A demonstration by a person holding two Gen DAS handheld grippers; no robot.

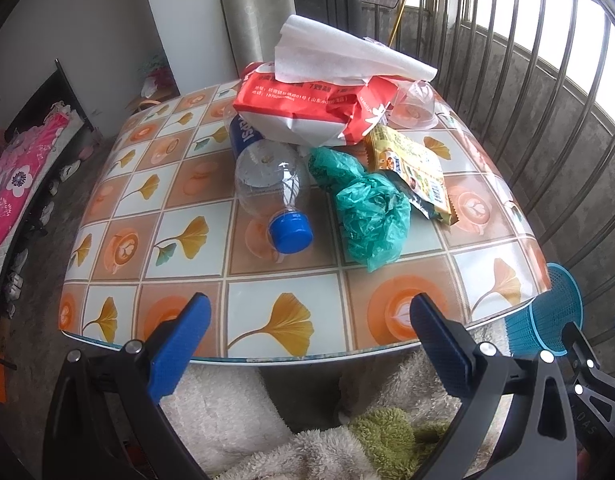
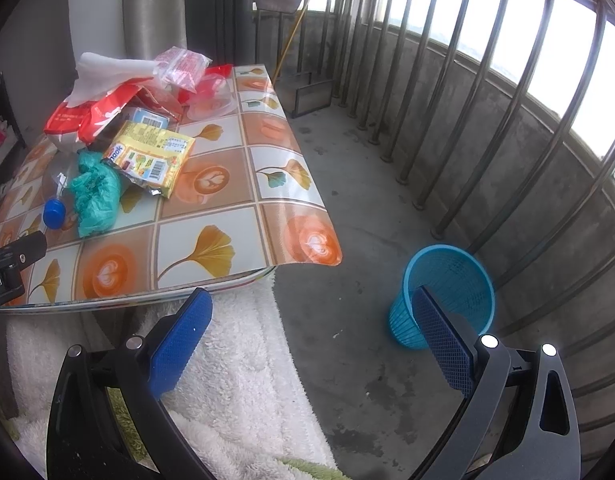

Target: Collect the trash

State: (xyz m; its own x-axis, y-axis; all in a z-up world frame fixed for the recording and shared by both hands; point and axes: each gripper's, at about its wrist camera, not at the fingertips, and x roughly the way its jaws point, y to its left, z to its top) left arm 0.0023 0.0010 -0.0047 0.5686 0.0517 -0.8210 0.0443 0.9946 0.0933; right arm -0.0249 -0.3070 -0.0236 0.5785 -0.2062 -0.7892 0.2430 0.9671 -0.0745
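Note:
Trash lies heaped on the tiled-pattern table (image 1: 155,248) (image 2: 211,216): a clear Pepsi bottle (image 1: 267,176) with a blue cap (image 2: 53,213), a crumpled green plastic bag (image 1: 371,212) (image 2: 94,196), a yellow snack wrapper (image 1: 411,168) (image 2: 155,156), a red-and-white tissue pack (image 1: 303,108) (image 2: 91,112) with white paper on top, and clear plastic cups (image 1: 415,108). A blue mesh waste basket (image 2: 447,292) (image 1: 547,312) stands on the floor right of the table. My left gripper (image 1: 307,320) is open at the table's near edge. My right gripper (image 2: 311,320) is open, above the floor between table and basket.
Metal railing bars (image 2: 487,92) and a concrete wall close off the right side. A white and green fluffy cloth (image 2: 235,360) (image 1: 235,412) lies under the table's near edge. A bed with a pink cover (image 1: 15,184) is at the far left.

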